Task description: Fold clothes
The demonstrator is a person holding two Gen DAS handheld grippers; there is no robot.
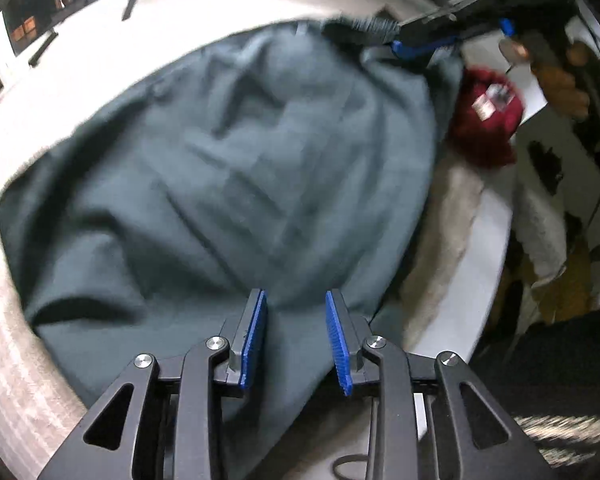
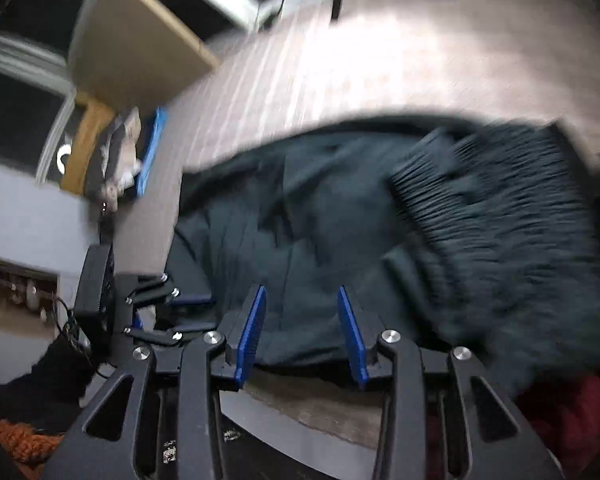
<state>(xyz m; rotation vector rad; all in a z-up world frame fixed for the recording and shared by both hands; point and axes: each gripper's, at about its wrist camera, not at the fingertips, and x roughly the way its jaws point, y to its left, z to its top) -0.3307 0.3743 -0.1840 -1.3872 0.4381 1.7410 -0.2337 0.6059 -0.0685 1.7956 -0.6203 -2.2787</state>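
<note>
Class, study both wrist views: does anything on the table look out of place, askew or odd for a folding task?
Yes. The dark green sweatshirt lies rumpled and creased, its near edge hanging over the pale wooden table. A crumpled dark red garment sits bunched beside it at the table's far side. Both views are motion-blurred.

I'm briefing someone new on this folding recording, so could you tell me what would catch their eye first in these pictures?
A big dark teal sweatshirt sprawls crumpled over most of the pale table, its ribbed hem bunched at the right of the right wrist view. The open left gripper hovers at its near edge, blue pads apart. A dark red garment lies just past the sweatshirt's far right edge.
</note>
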